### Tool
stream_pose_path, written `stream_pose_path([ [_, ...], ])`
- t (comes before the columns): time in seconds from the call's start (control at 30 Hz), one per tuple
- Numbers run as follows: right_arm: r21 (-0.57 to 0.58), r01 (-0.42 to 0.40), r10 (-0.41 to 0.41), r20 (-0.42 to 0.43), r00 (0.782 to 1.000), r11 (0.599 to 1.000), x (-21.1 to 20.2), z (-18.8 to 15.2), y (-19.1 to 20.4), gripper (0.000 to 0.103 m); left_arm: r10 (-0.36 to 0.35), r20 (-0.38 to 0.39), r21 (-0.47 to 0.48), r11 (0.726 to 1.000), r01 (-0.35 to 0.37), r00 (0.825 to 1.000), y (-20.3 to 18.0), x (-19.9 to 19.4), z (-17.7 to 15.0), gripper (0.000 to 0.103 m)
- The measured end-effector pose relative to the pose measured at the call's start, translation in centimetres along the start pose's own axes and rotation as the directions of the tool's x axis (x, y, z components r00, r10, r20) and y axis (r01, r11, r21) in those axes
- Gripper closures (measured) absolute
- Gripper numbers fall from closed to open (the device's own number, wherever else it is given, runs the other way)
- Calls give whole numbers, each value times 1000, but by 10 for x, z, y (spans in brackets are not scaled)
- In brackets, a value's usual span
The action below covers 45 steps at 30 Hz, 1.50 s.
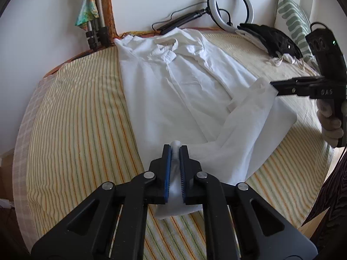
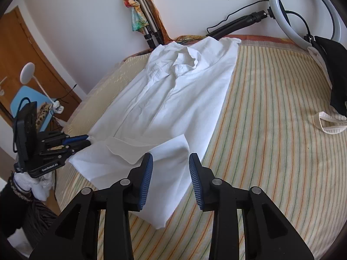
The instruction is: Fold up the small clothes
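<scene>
Left wrist view sits low at the shirt's hem, facing twelve o'clock toward the wall. Right wrist view hovers close over the bed, facing eleven o'clock. Both share shirt, ring light, wall.

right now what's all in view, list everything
white shirt: 1, white, spread on the bed, hem partly folded up
bedsheet: 1, yellow with stripes, under the shirt
ring light: 1, white and black, against the wall
black garment: 1, black, far corner of the bed
pillow: 1, green and white, by the wall
tripod: 1, grey, in the corner
left gripper: 1, black with blue pads, shut on shirt fabric
right gripper: 1, black with blue pads, open over the fold
</scene>
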State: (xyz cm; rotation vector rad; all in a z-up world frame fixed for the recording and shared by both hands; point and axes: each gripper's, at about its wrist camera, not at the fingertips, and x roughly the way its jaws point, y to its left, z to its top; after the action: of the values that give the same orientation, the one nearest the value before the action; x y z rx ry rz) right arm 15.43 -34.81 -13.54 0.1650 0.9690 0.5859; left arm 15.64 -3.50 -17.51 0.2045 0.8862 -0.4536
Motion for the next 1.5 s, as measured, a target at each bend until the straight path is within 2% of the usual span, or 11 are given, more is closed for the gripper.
stream_pose_path([
  [0.43, 45, -2, 3, -22, 1000, 999, 11, -1, -10, 66, -5, 60, -131, 991, 12, 998, 26, -7, 21, 100],
  [0.5, 33, 0, 1, -23, 1000, 999, 12, -1, -7, 95, 16, 59, -120, 993, -9, 998, 24, -4, 22, 100],
  [0.53, 30, 4, -3, -24, 1000, 1000, 12, -1, -6, 97, 25, 59, -116, 993, -18, 998, 23, -3, 23, 100],
  [0.87, 56, 67, -67, 2, 998, 996, 0, 3, -9, 100, 143, 84, -189, 974, -125, 986, 39, 10, 26, 100],
  [1.13, 102, 77, -78, 2, 997, 992, -14, 3, -17, 99, 144, 117, -236, 965, -113, 983, 52, -6, 26, 100],
  [1.2, 113, 23, -26, 29, 999, 993, -25, 2, -17, 92, 103, 124, -240, 968, -71, 987, 52, -9, 27, 86],
  [1.23, 113, 15, -19, 39, 999, 994, -27, 2, -16, 88, 88, 115, -248, 967, -57, 989, 53, -7, 26, 61],
  [1.3, 104, 23, -29, 60, 998, 994, -30, 1, -11, 78, 63, 101, -265, 964, -34, 993, 52, -3, 26, 40],
  [1.43, 55, -12, 9, 48, 999, 998, -21, 6, 9, 78, 58, 51, -265, 963, -43, 997, 46, 14, 28, 43],
  [1.47, 27, -21, 20, 39, 999, 999, -16, 7, 18, 78, 59, 38, -264, 963, -47, 998, 45, 19, 28, 52],
  [1.5, -4, -29, 29, 24, 999, 1000, -10, 9, 27, 78, 55, 30, -254, 966, -45, 998, 43, 23, 28, 85],
])
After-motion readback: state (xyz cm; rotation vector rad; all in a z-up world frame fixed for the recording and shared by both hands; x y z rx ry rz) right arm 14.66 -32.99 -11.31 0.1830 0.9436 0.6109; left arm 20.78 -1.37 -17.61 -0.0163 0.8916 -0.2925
